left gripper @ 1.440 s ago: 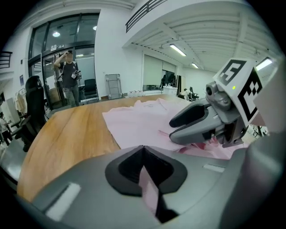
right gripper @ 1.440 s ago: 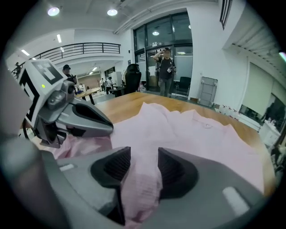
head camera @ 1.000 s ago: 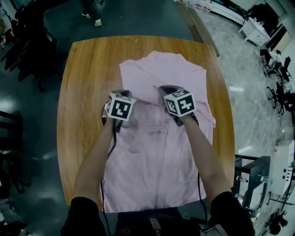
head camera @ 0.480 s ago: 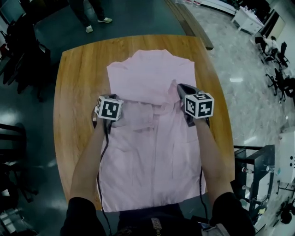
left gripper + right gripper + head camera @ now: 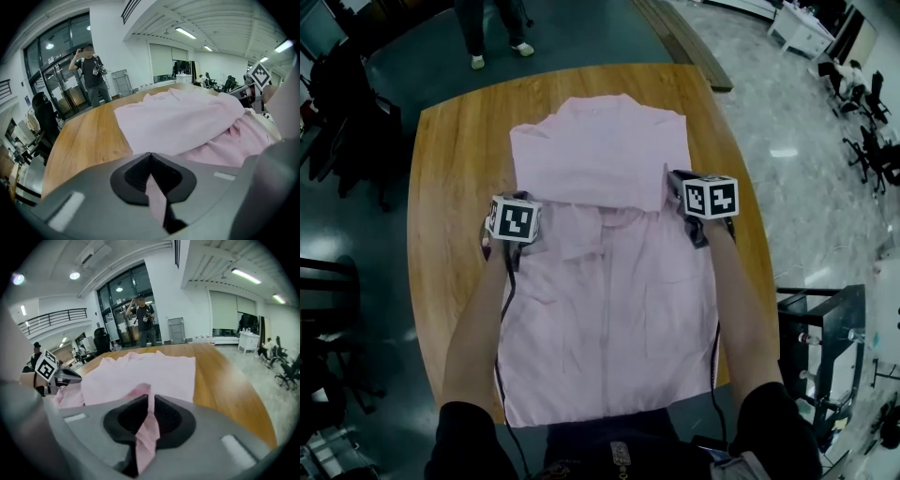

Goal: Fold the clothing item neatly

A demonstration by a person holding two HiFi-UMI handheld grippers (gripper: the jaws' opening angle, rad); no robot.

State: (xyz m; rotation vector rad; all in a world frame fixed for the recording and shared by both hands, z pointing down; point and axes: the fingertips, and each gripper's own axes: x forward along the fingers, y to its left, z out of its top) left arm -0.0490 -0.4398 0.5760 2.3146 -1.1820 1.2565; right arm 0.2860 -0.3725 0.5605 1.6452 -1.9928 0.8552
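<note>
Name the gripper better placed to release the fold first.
Right, probably: the right gripper sits at the pink shirt's edge, and its jaws have just been opening with fabric between them. The left gripper is clamped tight on fabric.

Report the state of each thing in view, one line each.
Pink button-up shirt: spread out, far part folded over, pinched at both sides.
Left gripper: shut on shirt fabric.
Right gripper: fabric pinched; jaws have just been opening.
Wooden table: bearing the shirt.
</note>
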